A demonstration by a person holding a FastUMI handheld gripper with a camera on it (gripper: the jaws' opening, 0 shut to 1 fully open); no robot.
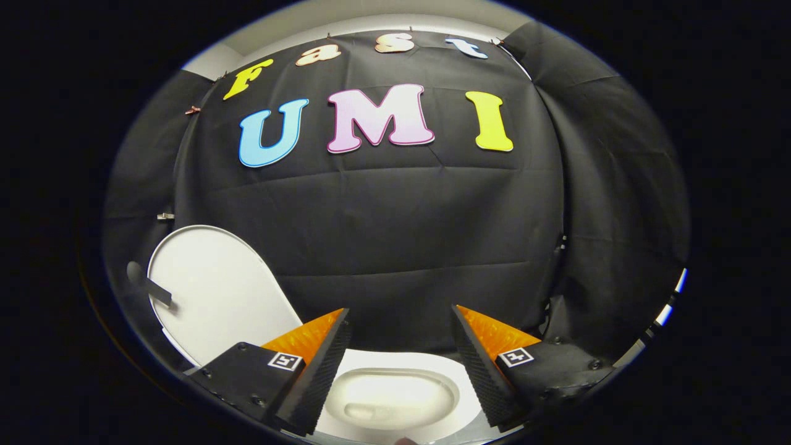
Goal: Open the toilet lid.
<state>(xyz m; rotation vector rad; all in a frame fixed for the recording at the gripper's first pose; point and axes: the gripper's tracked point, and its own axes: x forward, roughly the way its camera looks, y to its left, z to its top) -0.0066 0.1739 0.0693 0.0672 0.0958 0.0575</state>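
Looking at: I am holding my gripper (400,321) over a white toilet bowl (395,395) inside a booth draped in black cloth (383,247).
Room: the cloth is hanging as the back wall and folding round on both sides; a pale ceiling strip (371,18) is showing above it, and small clips (193,110) are pinning the cloth's upper edge.
Surface: the bowl's rim is lying below and between my fingers, glossy and white, with the basin opening showing between them.
Toilet lid (213,290): it is standing raised, off the bowl, to the left of my left finger and beyond it, leaning back against the cloth.
Lid's pointing: its broad pale face is turning toward me and toward the bowl; its rounded end is pointing up.
Lid's long axis: it is running upward from the hinge end near the bowl to the rounded top, tilting slightly leftward in this curved view.
Lid's neighbour: a small dark bar (157,290) is sitting at its left edge; I cannot tell what it is.
Gripper state: my fingers are spread wide apart, released, gripping nothing, with the cloth and the bowl showing in the gap.
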